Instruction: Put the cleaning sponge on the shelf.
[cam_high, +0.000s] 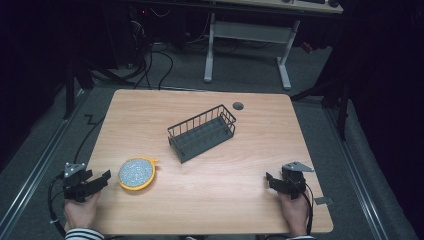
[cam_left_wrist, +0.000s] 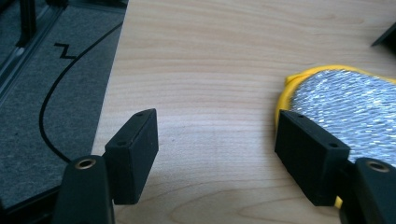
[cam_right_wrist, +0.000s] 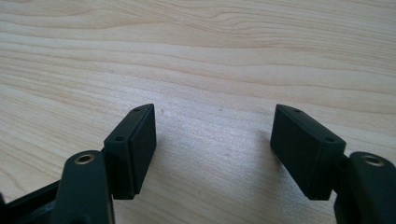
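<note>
High view: a round scrubber (cam_high: 136, 173), silver mesh with a yellow rim, lies flat on the worktop (cam_high: 210, 150), just beside the left gripper (cam_high: 98, 182); a wire basket (cam_high: 202, 132) stands mid-worktop. Left gripper view: jaws wide apart, empty, the scrubber's edge beside one jaw. Right gripper view: right gripper (cam_right_wrist: 212, 154) wide open over bare wood, holding nothing.

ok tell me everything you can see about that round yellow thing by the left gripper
The pad is a flat round disc with a yellow rim and a silvery, glittery woven face that looks like a metallic scrubbing surface. It lies flat, face up, on the table near its front left corner, in front of the wire basket and apart from it. The left gripper sits just beside it with jaws open. In the left gripper view one jaw overlaps its edge; contact is unclear.
</note>
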